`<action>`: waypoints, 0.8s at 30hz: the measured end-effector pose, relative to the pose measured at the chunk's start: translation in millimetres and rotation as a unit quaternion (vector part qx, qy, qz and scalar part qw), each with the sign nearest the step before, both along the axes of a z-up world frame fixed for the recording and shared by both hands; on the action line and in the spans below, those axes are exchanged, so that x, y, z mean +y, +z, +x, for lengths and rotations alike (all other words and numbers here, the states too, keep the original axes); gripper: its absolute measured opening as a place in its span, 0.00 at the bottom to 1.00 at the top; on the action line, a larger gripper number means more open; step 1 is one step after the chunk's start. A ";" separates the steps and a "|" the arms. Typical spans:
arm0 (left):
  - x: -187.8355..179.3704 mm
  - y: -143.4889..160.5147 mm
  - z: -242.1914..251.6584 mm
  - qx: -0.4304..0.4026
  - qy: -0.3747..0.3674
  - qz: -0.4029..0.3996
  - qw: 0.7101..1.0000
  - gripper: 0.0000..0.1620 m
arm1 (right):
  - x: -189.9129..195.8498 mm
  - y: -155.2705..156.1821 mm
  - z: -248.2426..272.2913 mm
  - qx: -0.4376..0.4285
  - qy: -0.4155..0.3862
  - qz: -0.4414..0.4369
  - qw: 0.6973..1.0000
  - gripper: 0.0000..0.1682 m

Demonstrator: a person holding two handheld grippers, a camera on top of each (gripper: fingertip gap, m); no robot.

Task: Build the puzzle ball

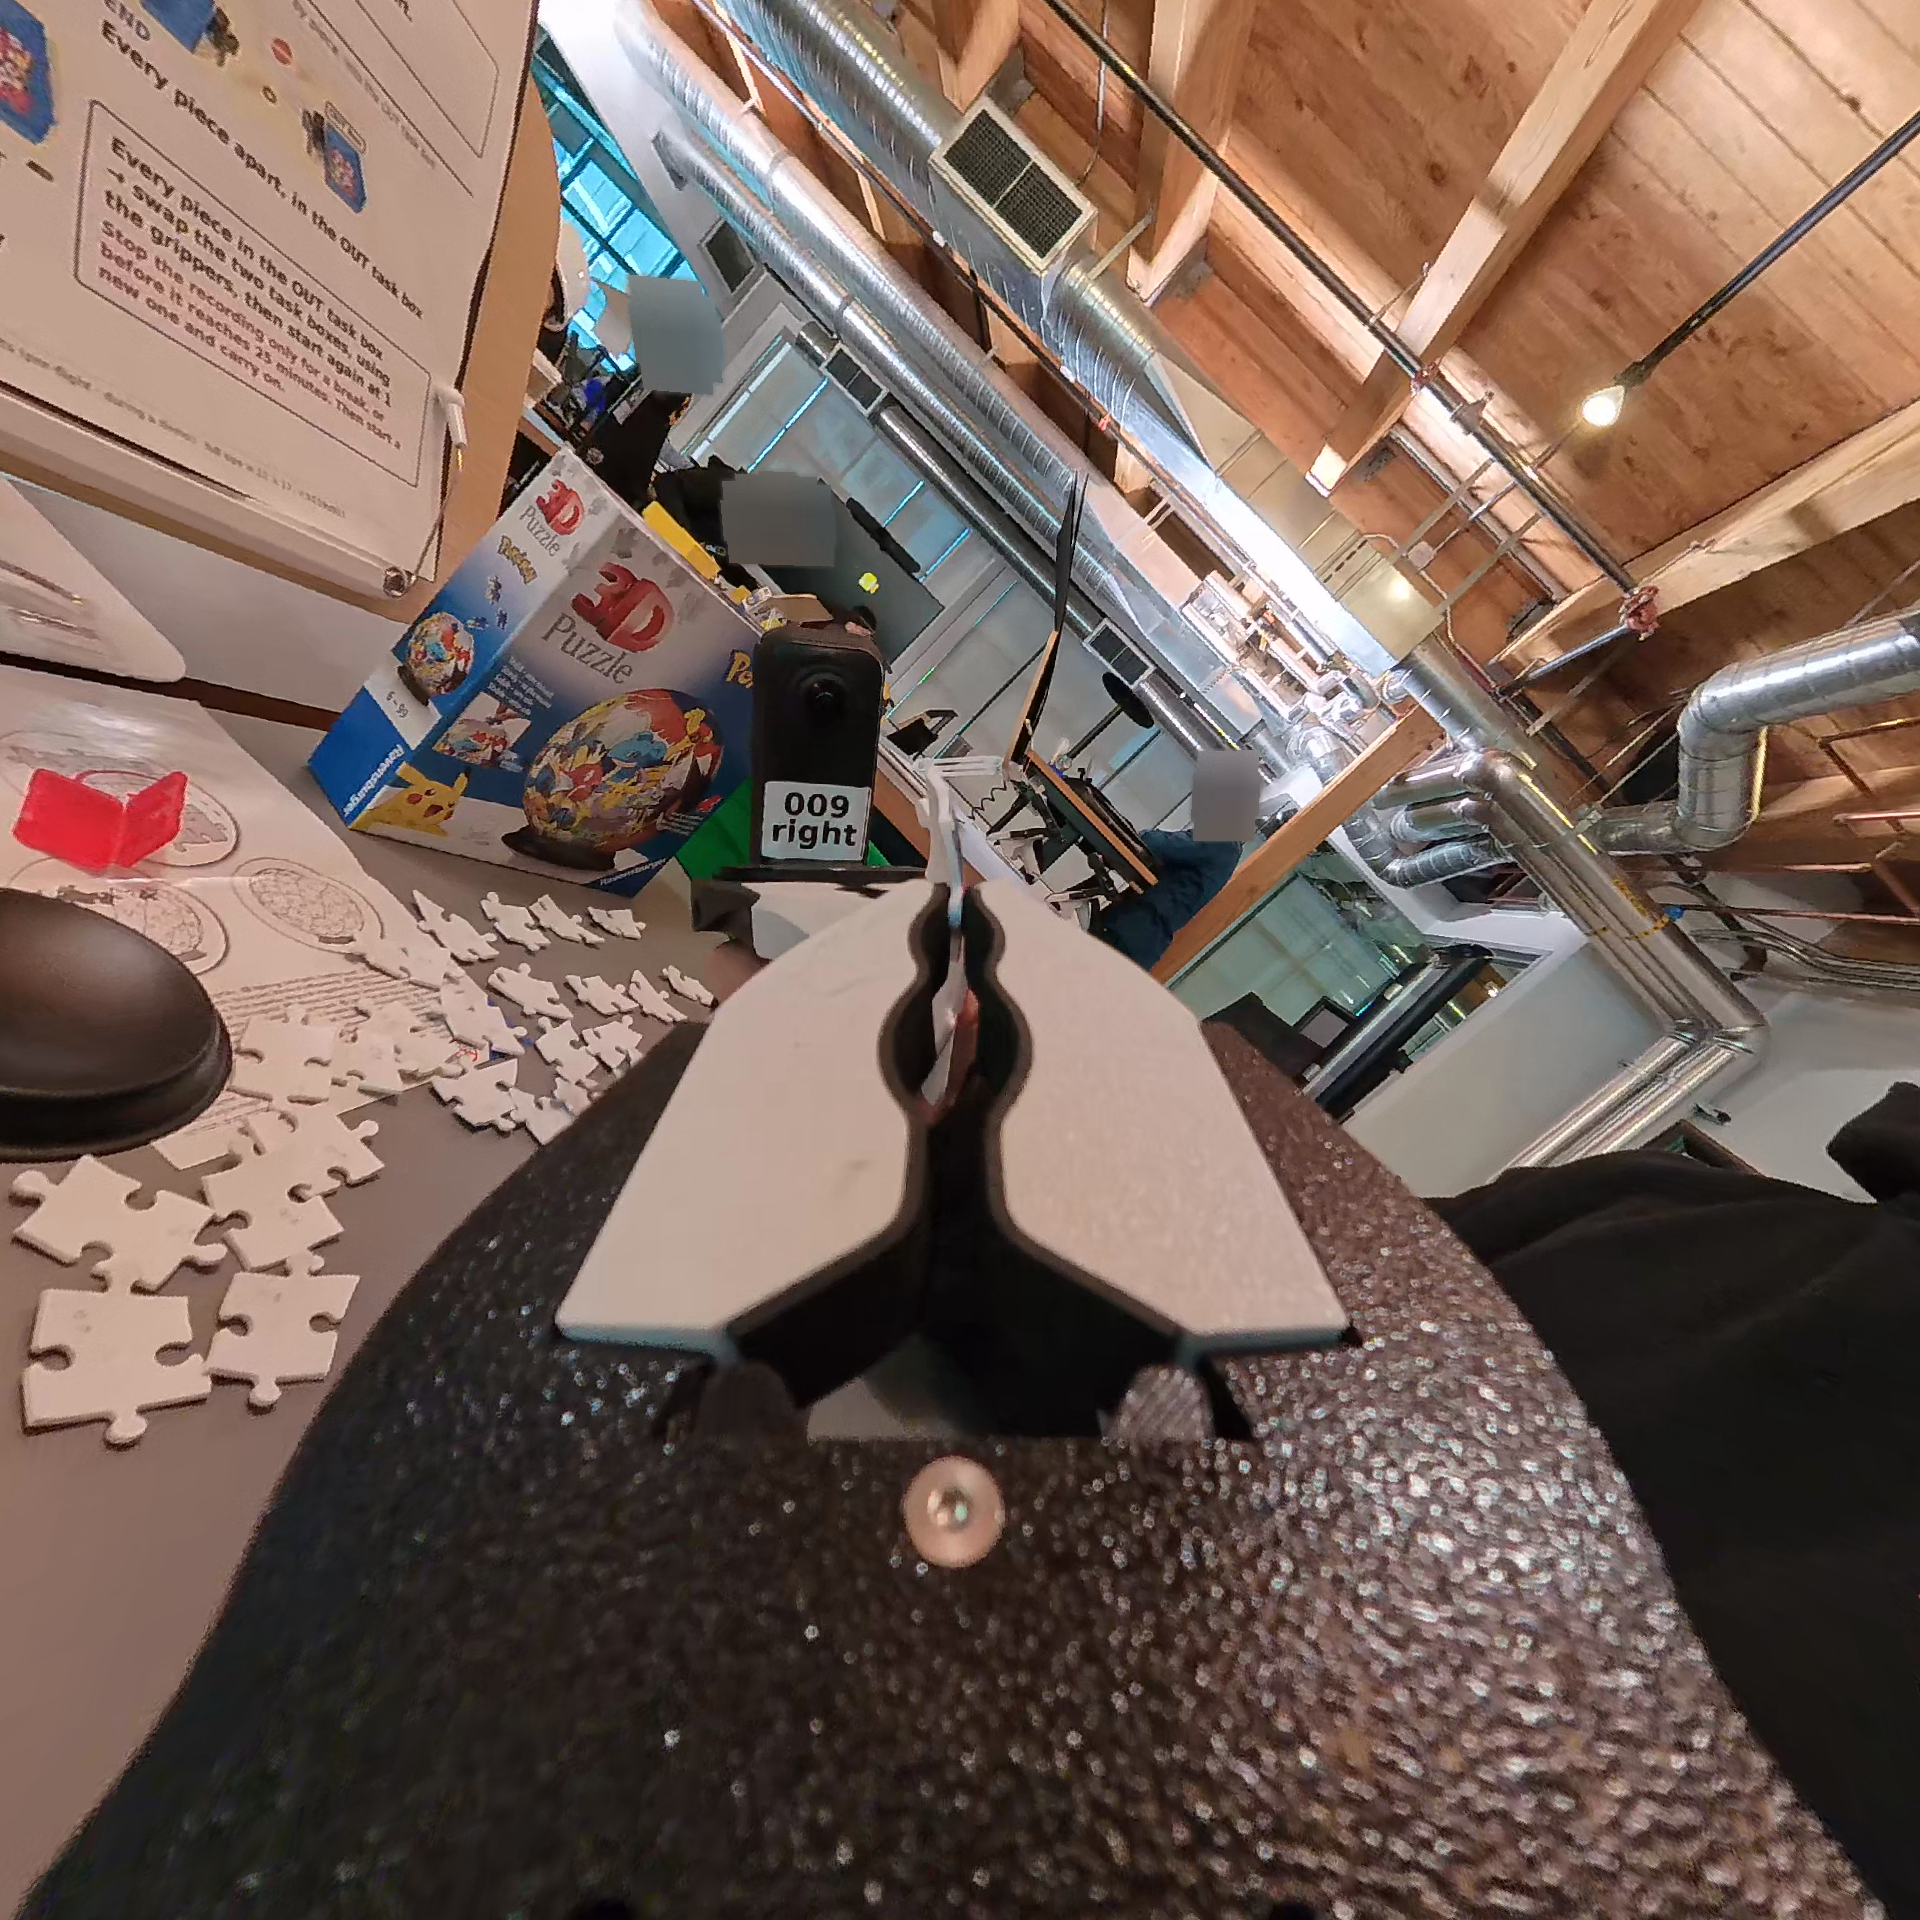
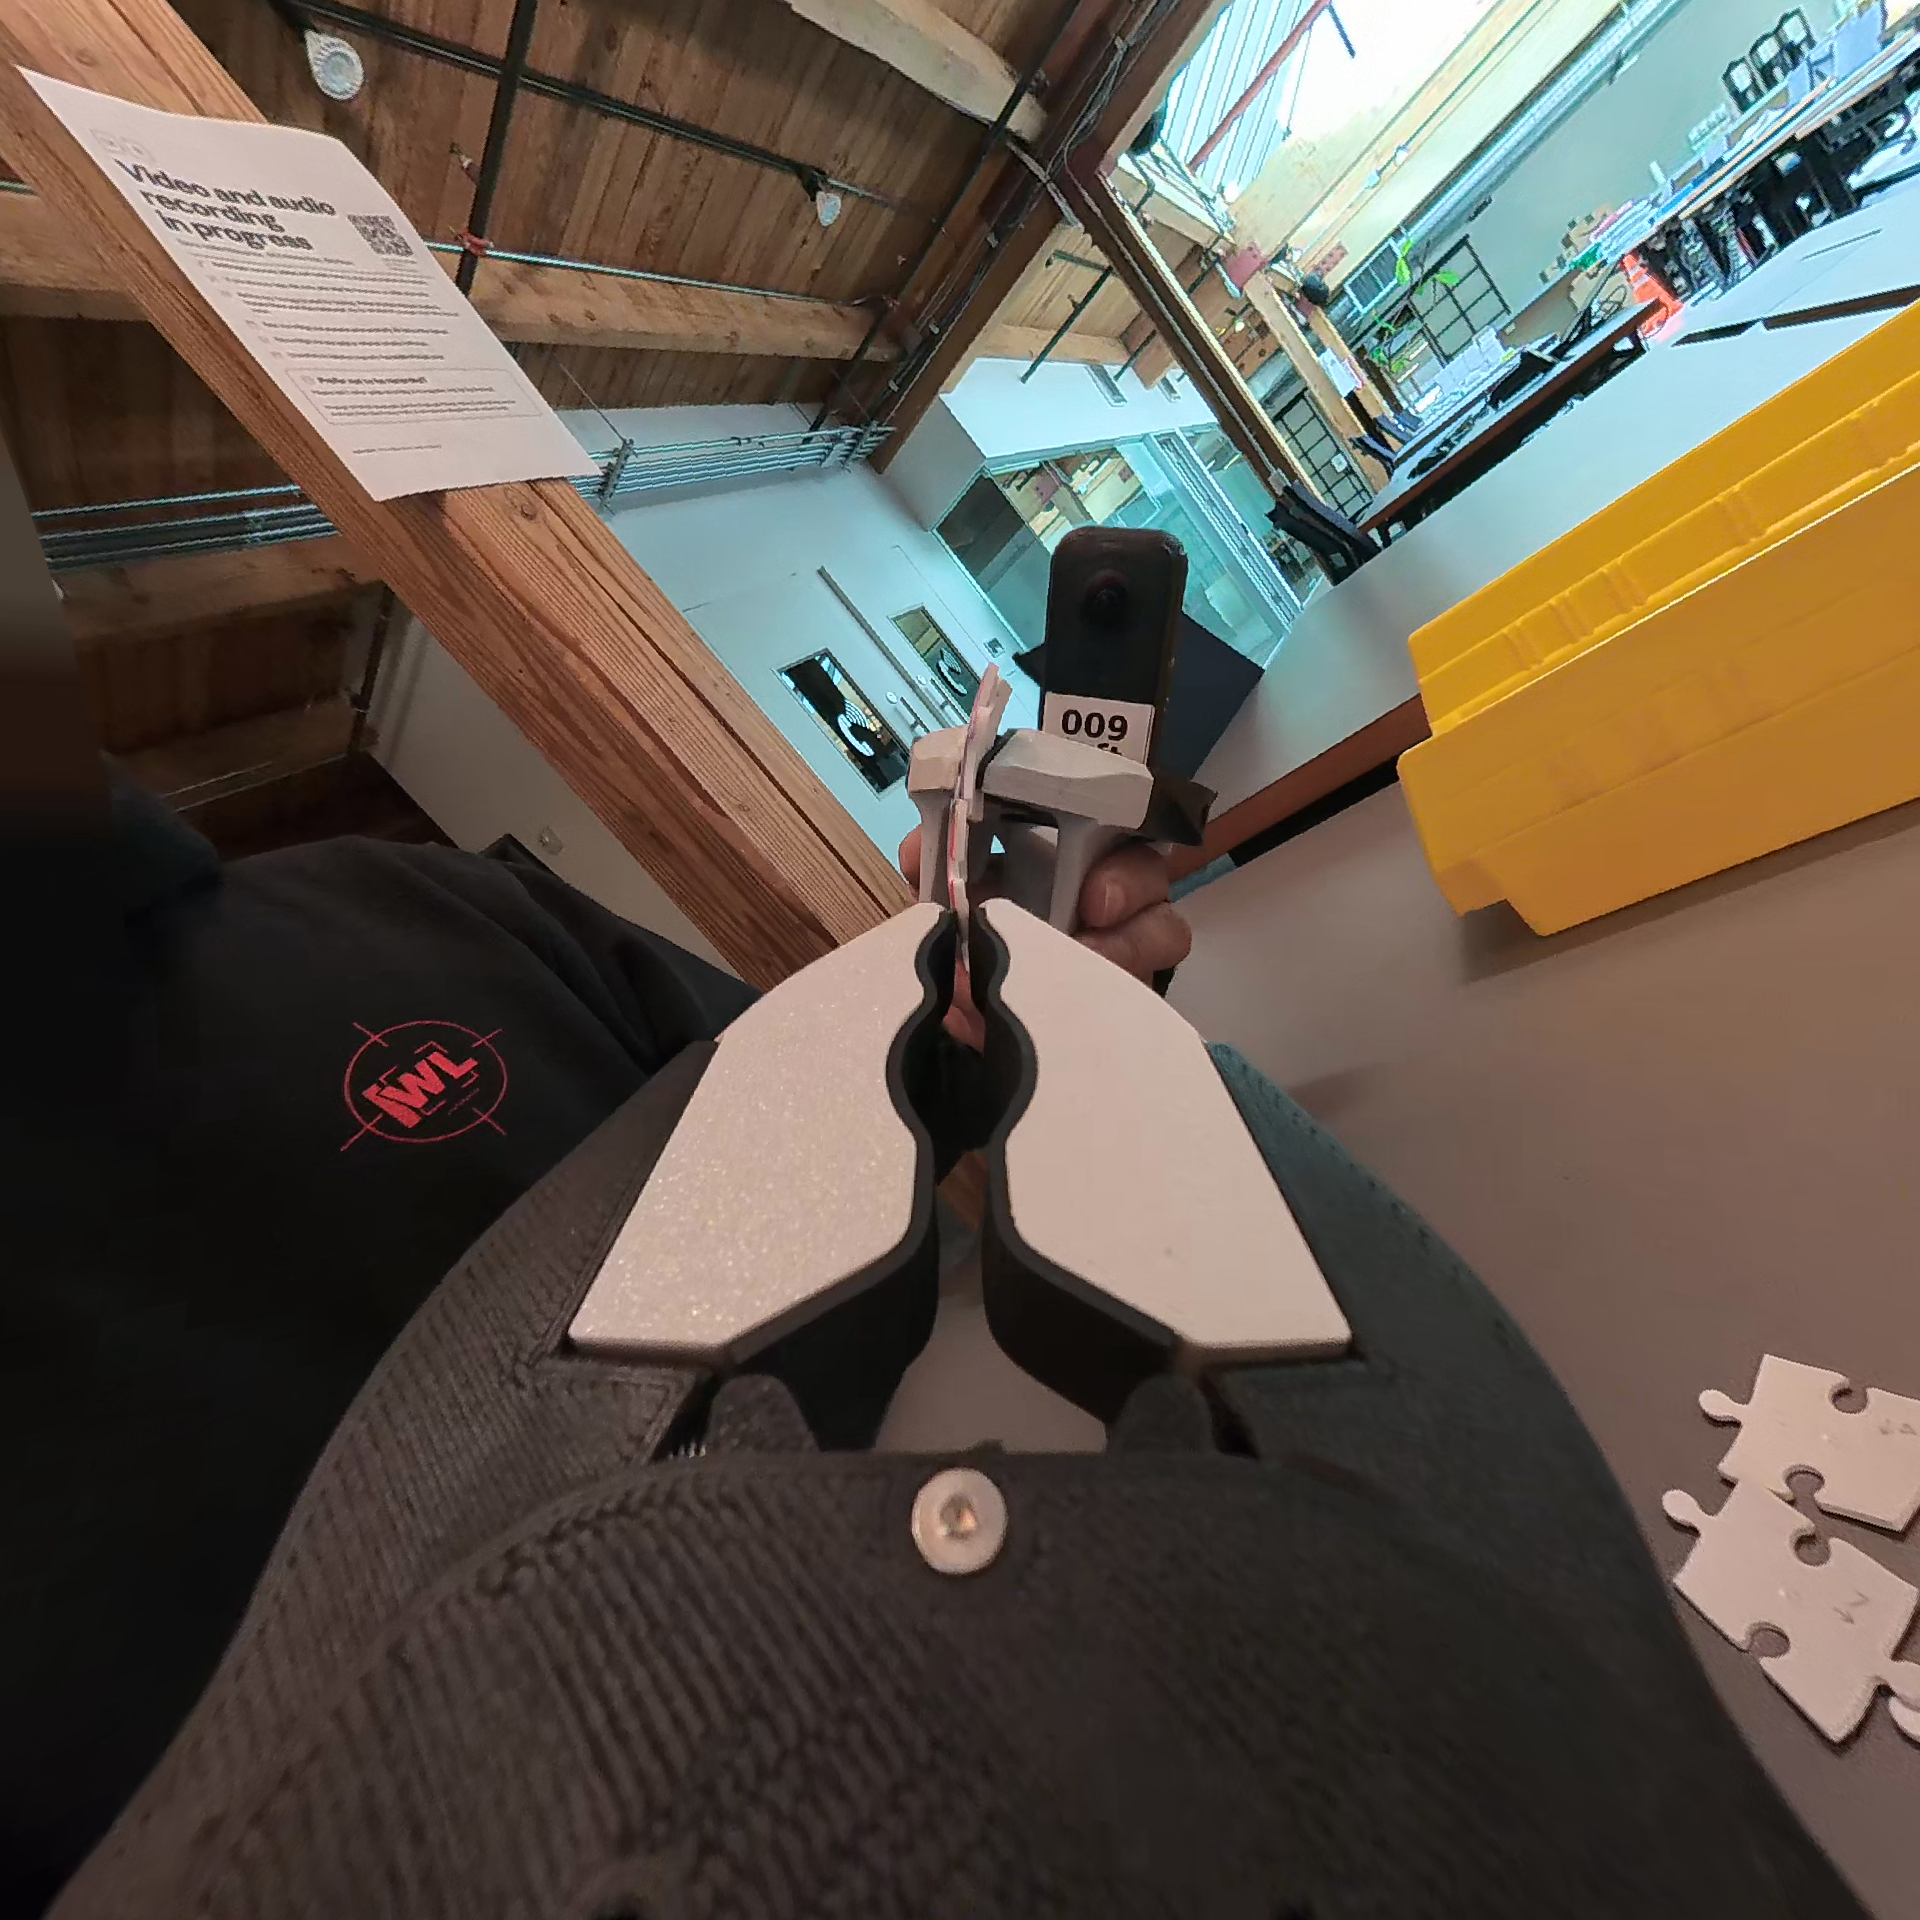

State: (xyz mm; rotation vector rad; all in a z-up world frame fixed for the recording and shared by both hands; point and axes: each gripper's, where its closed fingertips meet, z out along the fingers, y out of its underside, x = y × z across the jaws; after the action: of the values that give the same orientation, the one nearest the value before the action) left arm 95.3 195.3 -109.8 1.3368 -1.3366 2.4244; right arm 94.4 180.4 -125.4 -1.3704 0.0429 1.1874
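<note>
I pinch one thin puzzle piece (image 1: 948, 966) edge-on in my left gripper (image 1: 961, 904) and another piece (image 2: 964, 831) in my right gripper (image 2: 966, 914), both raised above the loose white pieces (image 1: 312, 1091) on the grey table (image 1: 156, 1558) at left.

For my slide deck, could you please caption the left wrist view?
Left gripper pinches a puzzle piece edge-on between its fingers, above loose white pieces.

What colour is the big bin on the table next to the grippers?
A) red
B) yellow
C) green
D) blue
B: in the right wrist view a yellow bin sits on the grey table, beyond the right gripper, which is pinching a puzzle piece.
</note>
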 end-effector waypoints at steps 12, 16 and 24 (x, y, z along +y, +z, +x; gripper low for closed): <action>12.0 -1.0 3.1 0.011 0.024 0.016 1.000 0.01 | 12.5 -1.6 4.5 0.009 -0.047 -0.007 0.999 0.01; 15.0 -2.4 4.0 0.014 0.032 0.023 0.999 0.01 | 15.2 -2.5 5.8 0.000 -0.063 -0.016 0.998 0.01; 17.5 -4.7 4.9 0.007 0.045 0.055 0.997 0.01 | 17.5 -4.8 6.9 -0.007 -0.075 -0.030 0.997 0.01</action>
State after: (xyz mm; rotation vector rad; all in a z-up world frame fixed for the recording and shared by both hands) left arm 100.2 212.8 -114.5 1.4674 -1.4573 2.4238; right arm 101.2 197.9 -130.3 -1.4030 0.1699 1.0576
